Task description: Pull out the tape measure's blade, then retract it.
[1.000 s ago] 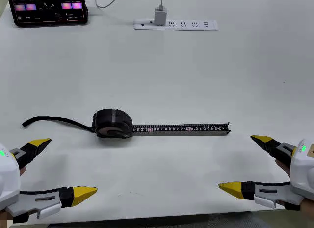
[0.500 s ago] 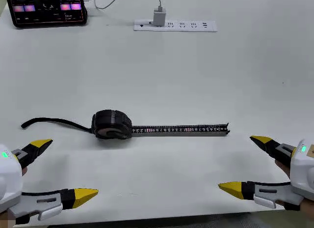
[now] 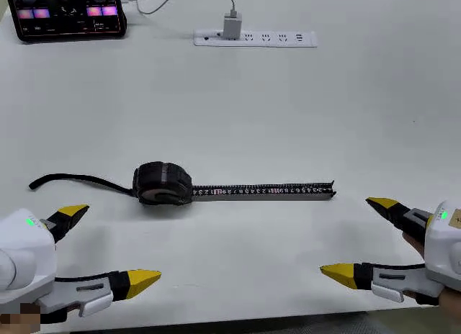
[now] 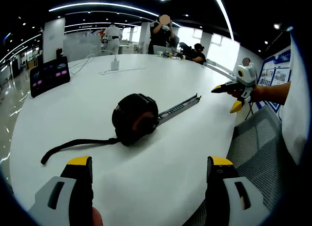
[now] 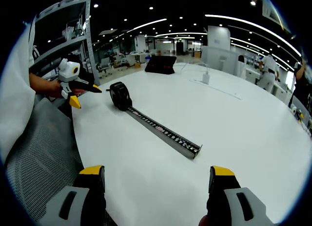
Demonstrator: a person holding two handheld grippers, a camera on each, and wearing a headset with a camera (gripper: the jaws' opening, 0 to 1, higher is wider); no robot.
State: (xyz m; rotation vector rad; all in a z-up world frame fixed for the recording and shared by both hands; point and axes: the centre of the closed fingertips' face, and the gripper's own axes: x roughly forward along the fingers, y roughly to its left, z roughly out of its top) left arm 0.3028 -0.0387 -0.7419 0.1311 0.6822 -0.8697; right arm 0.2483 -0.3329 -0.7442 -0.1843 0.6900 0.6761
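The tape measure lies near the middle of the white bench point(image 3: 238, 111). Its black case point(image 3: 163, 183) rests on its side, and the blade point(image 3: 263, 191) runs out from it flat along the bench to the person's right and ends in its hook. A black strap point(image 3: 72, 179) trails from the other side of the case. Nothing holds the blade, so the lock is probably on, though no view shows the lock itself.

The left gripper point(image 3: 115, 243) hovers near the bench's front edge, short of the case and a little to its left. Its jaws are spread wide and hold nothing. In the left gripper view the case sits ahead between the two yellow tips, clear of both. The right gripper point(image 3: 349, 236) hangs near the front edge too, just beyond the hook end. Its jaws are also wide apart and empty, and in the right gripper view the hook lies ahead of them, untouched.

By this layout the pull-out half of the task looks done, since a good length of blade is showing. The retraction is not yet done. It likely calls for one gripper to steady the case and release the lock, while the other guides the blade back so it does not whip.

At the back of the bench are a power strip point(image 3: 256, 38) with a plugged charger and a lit tablet point(image 3: 65, 14), both well apart from the work.
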